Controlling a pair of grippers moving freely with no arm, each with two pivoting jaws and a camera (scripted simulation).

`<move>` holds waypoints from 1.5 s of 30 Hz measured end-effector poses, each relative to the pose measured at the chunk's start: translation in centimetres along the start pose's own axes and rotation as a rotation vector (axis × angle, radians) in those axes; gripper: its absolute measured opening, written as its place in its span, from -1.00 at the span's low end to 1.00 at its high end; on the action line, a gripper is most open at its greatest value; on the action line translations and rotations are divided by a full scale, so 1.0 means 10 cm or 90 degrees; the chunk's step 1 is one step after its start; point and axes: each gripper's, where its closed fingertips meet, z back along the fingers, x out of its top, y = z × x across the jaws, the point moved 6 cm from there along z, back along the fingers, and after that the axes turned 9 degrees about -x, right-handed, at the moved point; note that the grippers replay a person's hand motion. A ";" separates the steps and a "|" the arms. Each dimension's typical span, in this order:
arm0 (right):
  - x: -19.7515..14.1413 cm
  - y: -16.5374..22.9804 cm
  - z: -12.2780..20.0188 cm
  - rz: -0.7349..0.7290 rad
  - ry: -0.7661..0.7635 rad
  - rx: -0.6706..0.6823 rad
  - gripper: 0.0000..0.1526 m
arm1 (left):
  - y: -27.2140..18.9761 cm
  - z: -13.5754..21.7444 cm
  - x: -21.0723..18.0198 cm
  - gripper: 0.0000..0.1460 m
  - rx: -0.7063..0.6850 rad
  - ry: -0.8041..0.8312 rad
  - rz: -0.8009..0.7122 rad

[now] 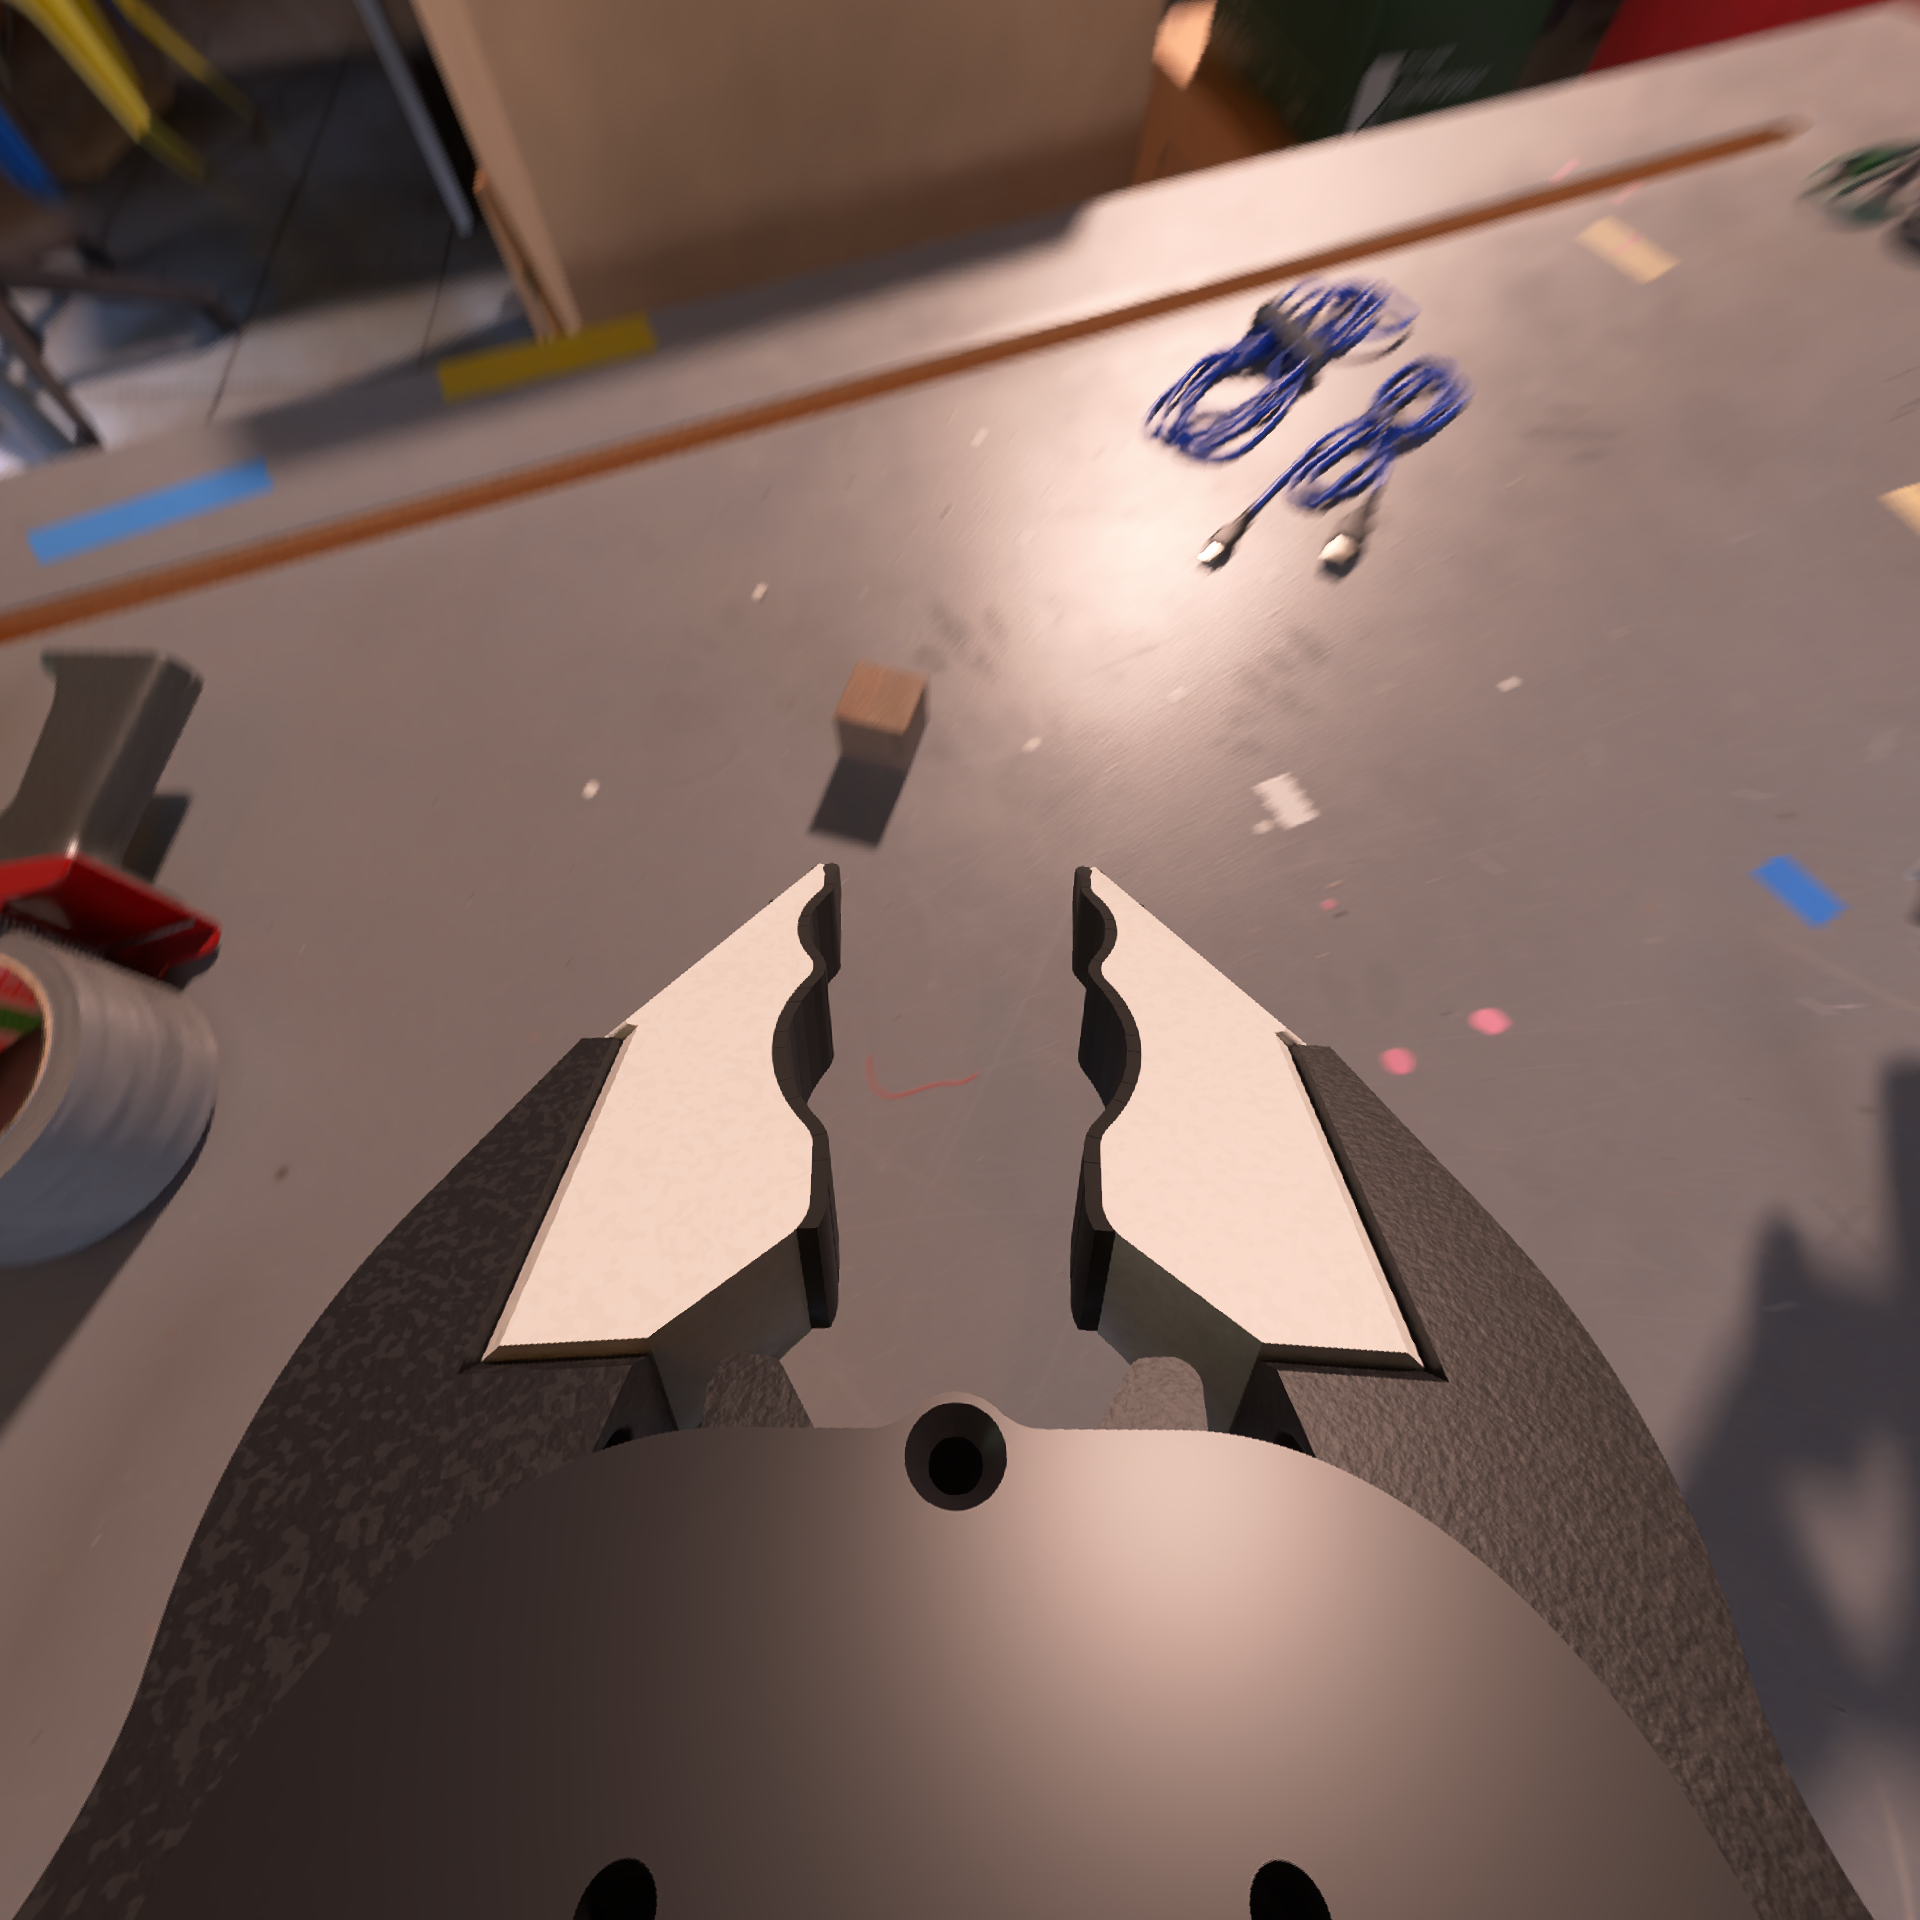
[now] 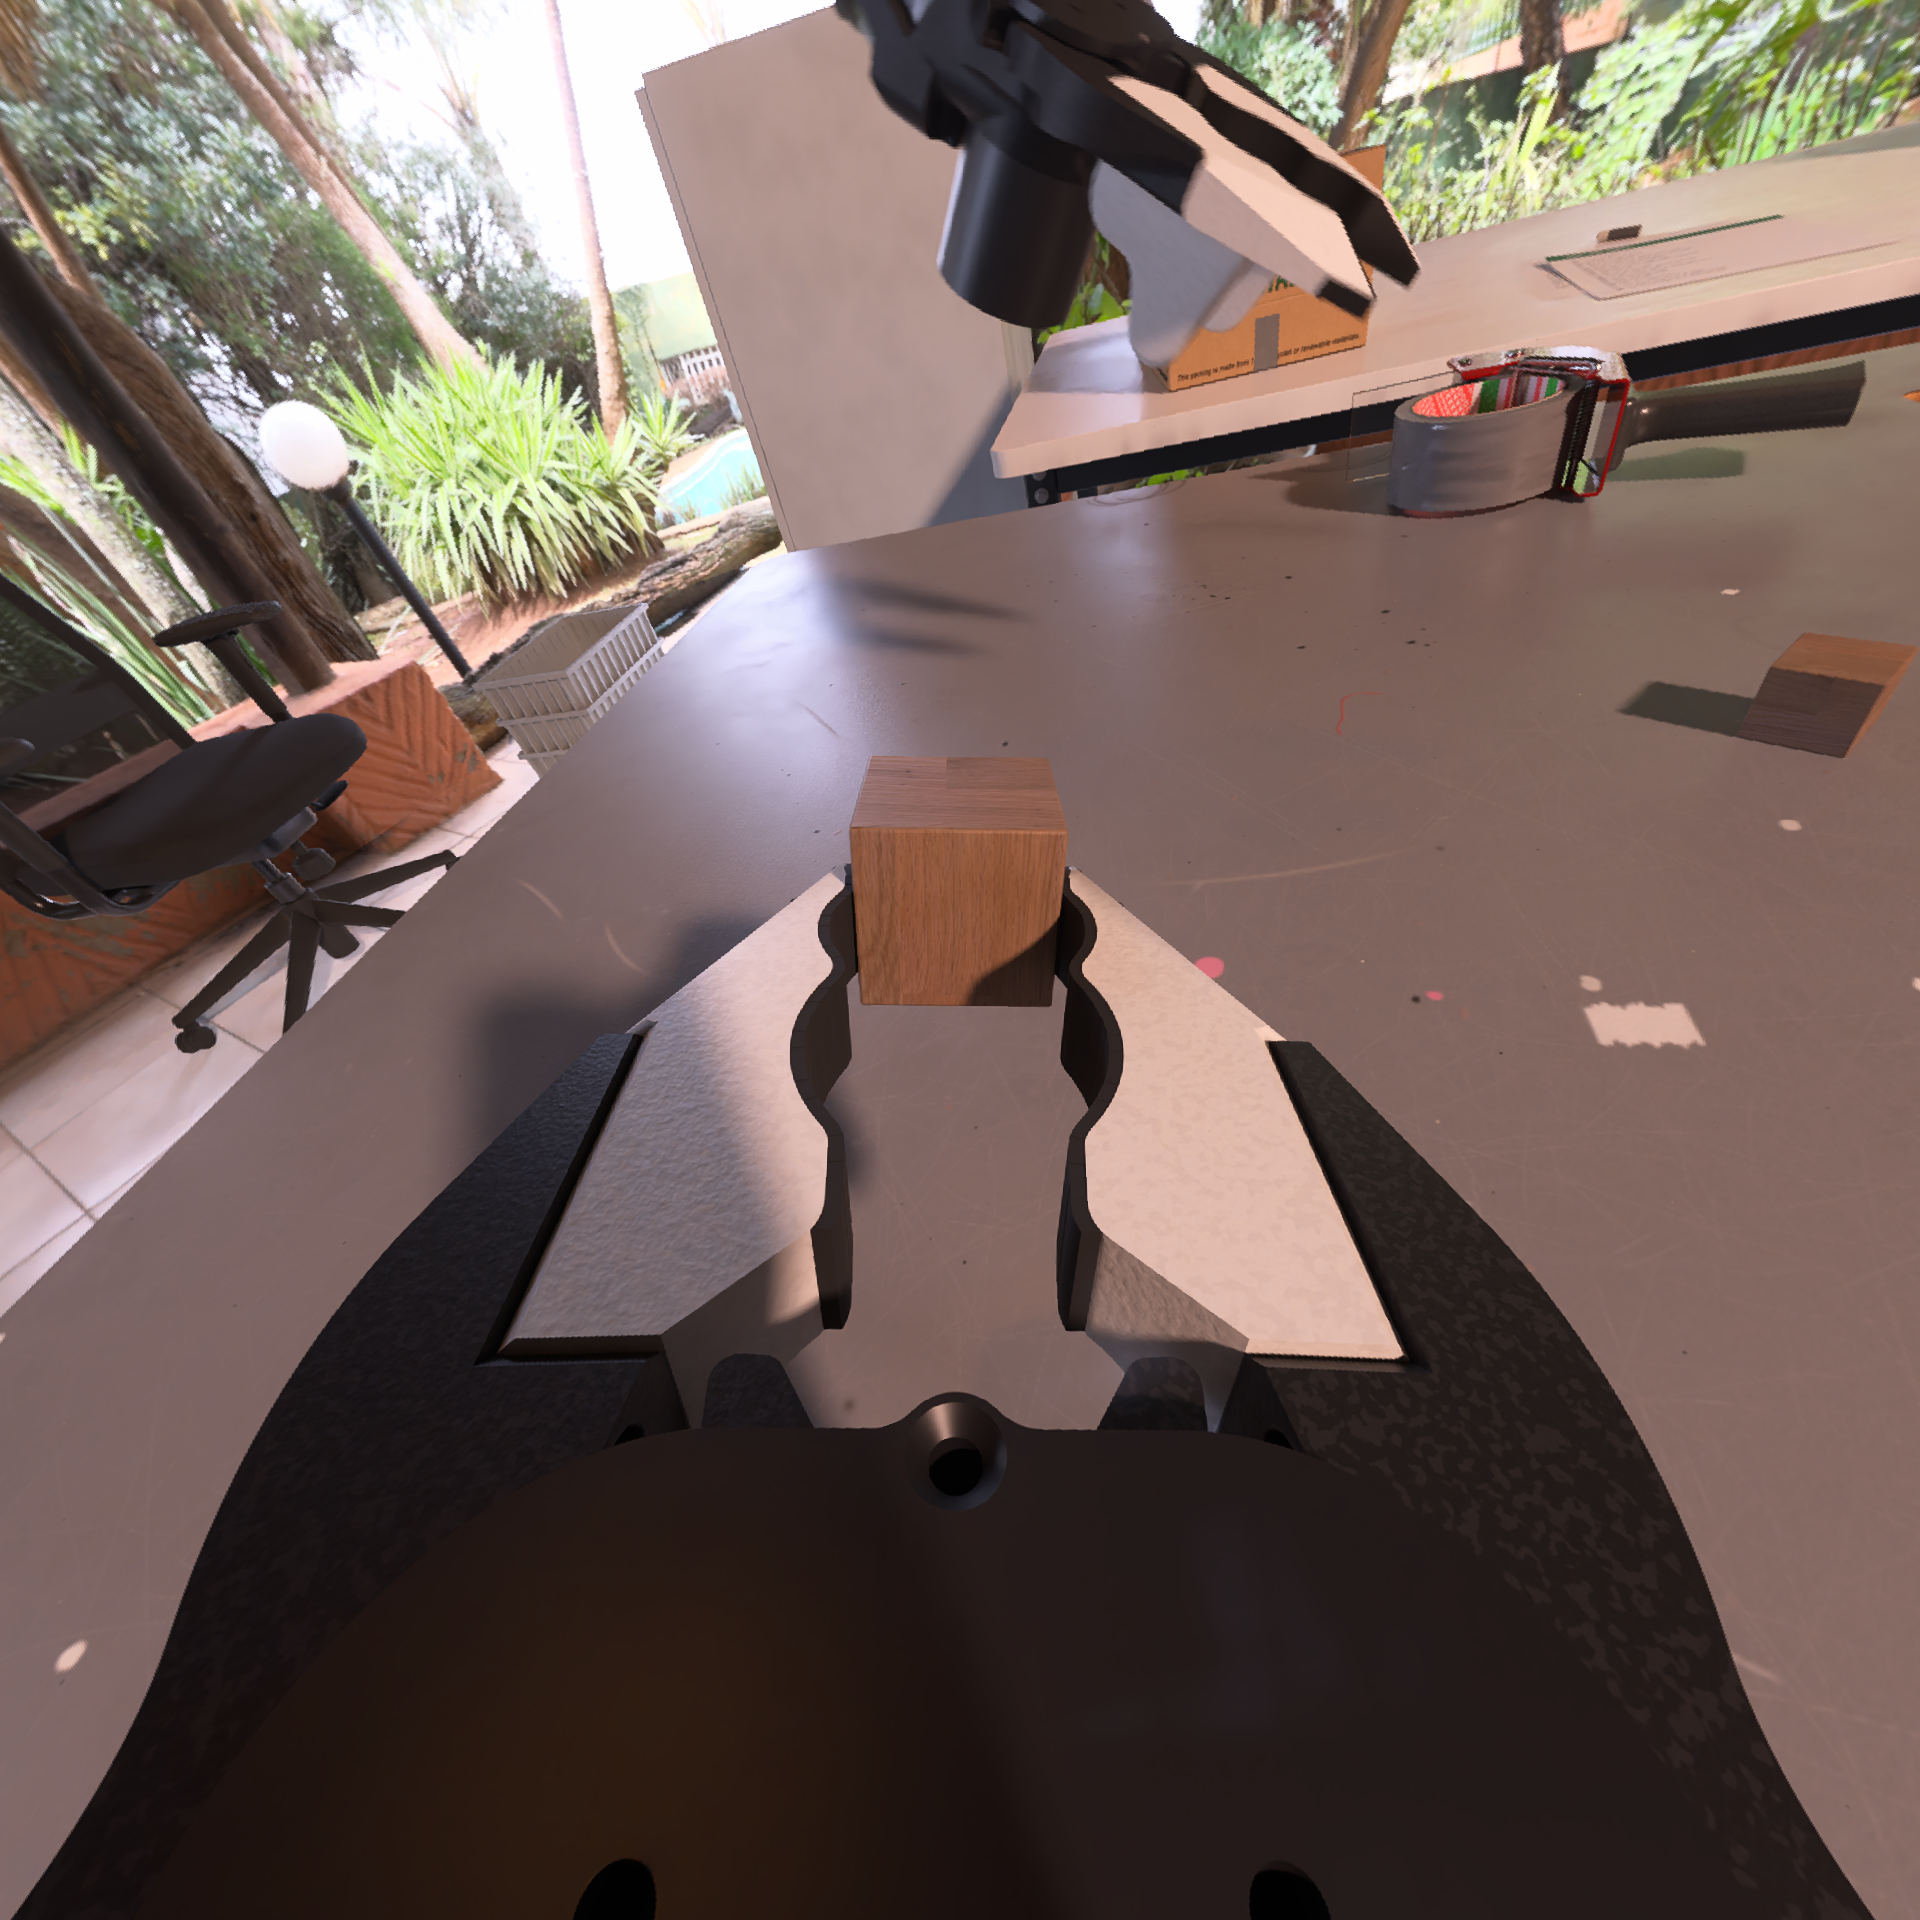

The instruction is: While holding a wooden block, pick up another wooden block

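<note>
My right gripper is shut on a wooden block, held between its fingertips above the grey table. A second wooden block lies on the table at the far right of the right wrist view. It also shows in the left wrist view, standing ahead of my left gripper and slightly to its left. My left gripper is open and empty, hovering above the table. It also appears high in the right wrist view.
A tape dispenser with grey tape lies at the left; it also shows in the right wrist view. Two blue cable coils lie farther off. A brown strip crosses the table. An office chair stands beside the table.
</note>
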 end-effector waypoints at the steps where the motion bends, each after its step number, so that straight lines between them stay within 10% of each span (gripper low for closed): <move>1: 0.00 0.00 0.00 0.001 0.001 0.000 -0.52 | 0.09 -0.07 -0.04 -0.39 0.015 0.029 0.010; 22: 0.00 0.00 0.00 0.000 0.002 0.004 -0.52 | 1.07 -1.78 0.02 -0.17 0.008 0.131 0.246; 45: 0.00 0.00 0.00 -0.004 0.001 0.005 -0.52 | 1.01 -1.91 0.03 -0.34 -0.025 0.186 0.152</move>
